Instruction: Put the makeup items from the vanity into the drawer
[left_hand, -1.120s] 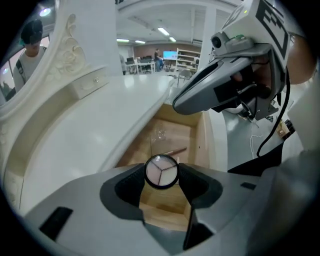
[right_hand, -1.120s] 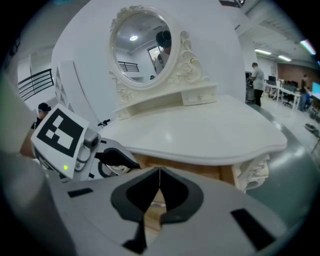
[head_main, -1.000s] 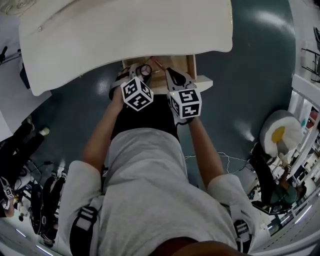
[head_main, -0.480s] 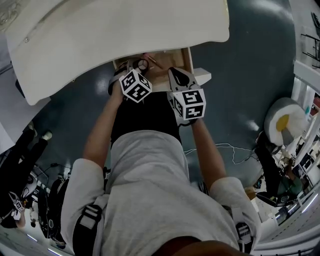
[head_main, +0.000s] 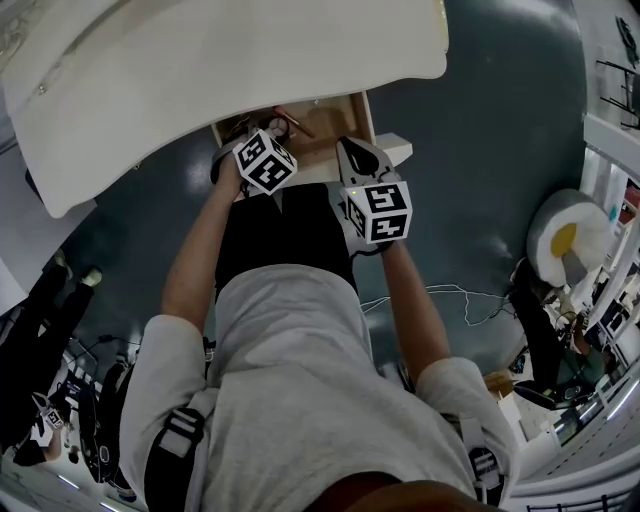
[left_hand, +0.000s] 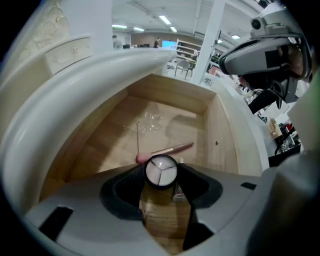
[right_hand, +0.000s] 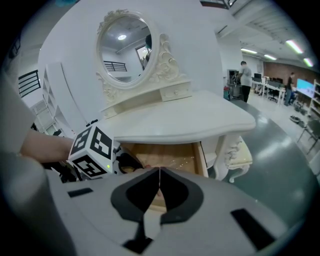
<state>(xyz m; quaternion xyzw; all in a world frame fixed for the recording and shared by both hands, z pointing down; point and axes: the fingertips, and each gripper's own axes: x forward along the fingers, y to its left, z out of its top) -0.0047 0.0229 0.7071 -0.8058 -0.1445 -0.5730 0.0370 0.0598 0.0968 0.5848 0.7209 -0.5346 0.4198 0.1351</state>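
The vanity's wooden drawer (left_hand: 220, 135) stands pulled out under the white top (head_main: 220, 70). My left gripper (left_hand: 161, 172) is shut on a round black-rimmed compact (left_hand: 161, 171) and hangs steeply down over the drawer's inside. On the drawer floor lies a pink makeup brush (left_hand: 167, 149), with a small pale item (left_hand: 178, 192) near the jaws. In the head view the left gripper (head_main: 278, 130) is over the drawer (head_main: 345, 112). My right gripper (head_main: 352, 152) hovers at the drawer's front edge. Seen in its own view, the right gripper (right_hand: 159, 175) has its jaws shut with nothing between them.
An oval mirror (right_hand: 125, 50) in a carved white frame stands on the vanity top (right_hand: 200, 120). The left gripper's marker cube (right_hand: 92, 147) is left of the drawer opening (right_hand: 170, 152). Grey floor (head_main: 480, 150) lies to the right, with cables and equipment around the edges.
My left gripper has sunk deeper into the drawer with the compact still held. The right gripper has drifted a little sideways at the drawer's front, still shut.
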